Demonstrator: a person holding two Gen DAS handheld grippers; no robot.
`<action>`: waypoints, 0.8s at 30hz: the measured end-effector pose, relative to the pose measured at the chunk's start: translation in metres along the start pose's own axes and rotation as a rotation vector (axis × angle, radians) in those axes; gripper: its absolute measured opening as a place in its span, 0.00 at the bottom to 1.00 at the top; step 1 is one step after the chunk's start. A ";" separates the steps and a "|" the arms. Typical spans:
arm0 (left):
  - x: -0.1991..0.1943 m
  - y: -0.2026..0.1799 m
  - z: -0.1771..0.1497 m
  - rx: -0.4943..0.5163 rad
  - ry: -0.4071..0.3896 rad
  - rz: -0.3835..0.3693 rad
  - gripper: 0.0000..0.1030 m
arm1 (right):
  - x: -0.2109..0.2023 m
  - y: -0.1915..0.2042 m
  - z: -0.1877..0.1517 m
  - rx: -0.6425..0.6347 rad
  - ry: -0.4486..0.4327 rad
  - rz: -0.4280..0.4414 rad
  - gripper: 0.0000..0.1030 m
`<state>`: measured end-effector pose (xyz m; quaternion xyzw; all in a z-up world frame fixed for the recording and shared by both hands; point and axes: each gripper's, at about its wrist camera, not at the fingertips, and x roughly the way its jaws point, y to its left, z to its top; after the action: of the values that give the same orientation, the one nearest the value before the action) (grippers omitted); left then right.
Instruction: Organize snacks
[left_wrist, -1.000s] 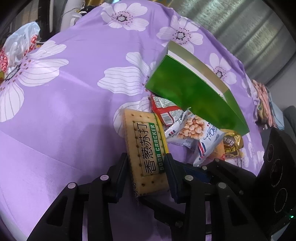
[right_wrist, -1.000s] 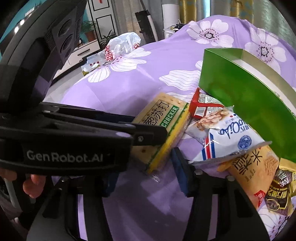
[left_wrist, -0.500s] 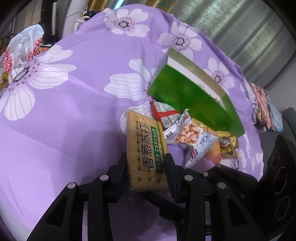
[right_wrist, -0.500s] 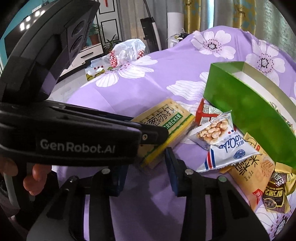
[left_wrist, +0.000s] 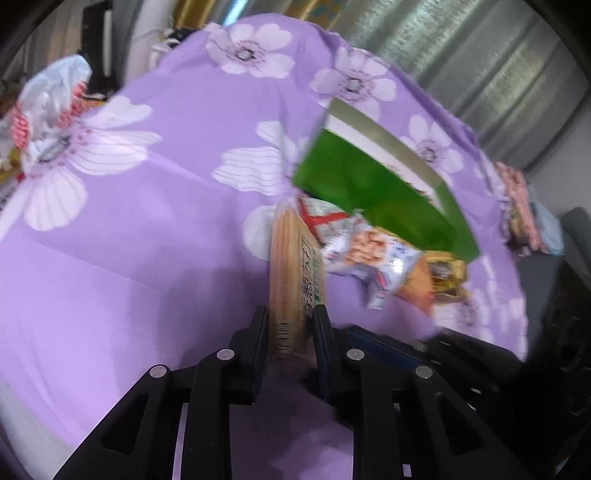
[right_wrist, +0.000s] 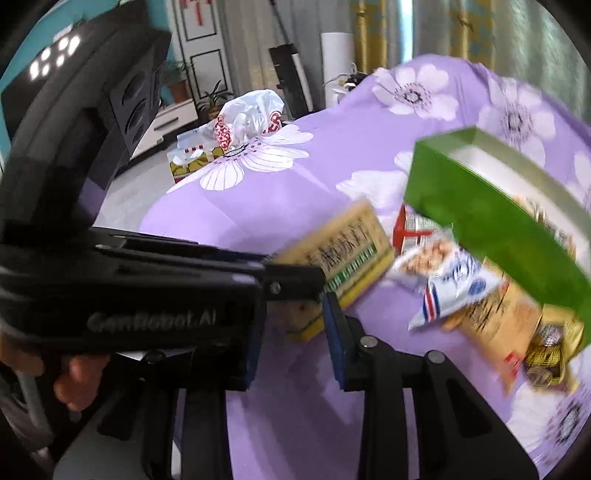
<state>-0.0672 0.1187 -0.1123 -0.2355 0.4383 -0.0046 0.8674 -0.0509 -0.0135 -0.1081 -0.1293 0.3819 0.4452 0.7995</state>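
Note:
My left gripper (left_wrist: 290, 321) is shut on the soda cracker pack (left_wrist: 293, 269), a tan pack with a green label, and holds it lifted and turned on edge. The pack also shows in the right wrist view (right_wrist: 343, 258), held by the left gripper's black fingers (right_wrist: 291, 277). Behind it stands the open green box (left_wrist: 373, 184), also in the right wrist view (right_wrist: 495, 221). A peanut bag (left_wrist: 373, 254), a red packet (left_wrist: 317, 218), an orange pack (right_wrist: 491, 321) and a gold packet (right_wrist: 550, 347) lie beside the box. My right gripper (right_wrist: 291, 339) is open and empty, just below the cracker pack.
A purple cloth with white flowers (left_wrist: 147, 229) covers the table. A white plastic bag (left_wrist: 48, 103) lies at its far left edge, and a tissue box (right_wrist: 192, 158) stands there too. Folded cloths (left_wrist: 517, 206) lie at the far right.
My left gripper has lifted the cracker pack off the cloth and rolled it from flat to on edge. The right gripper has drawn back a little. Both views are motion blurred.

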 end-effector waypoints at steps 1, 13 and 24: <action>0.001 0.003 0.001 -0.008 0.007 0.002 0.23 | -0.003 0.000 -0.002 0.008 -0.008 0.004 0.34; 0.014 0.016 0.006 -0.052 0.025 -0.028 0.23 | 0.038 -0.011 -0.004 0.041 0.102 0.010 0.70; 0.013 0.011 0.006 -0.023 0.007 -0.011 0.23 | 0.041 -0.005 0.000 -0.023 0.077 -0.008 0.60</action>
<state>-0.0567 0.1281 -0.1239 -0.2480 0.4402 -0.0050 0.8630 -0.0343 0.0094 -0.1388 -0.1572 0.4068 0.4410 0.7844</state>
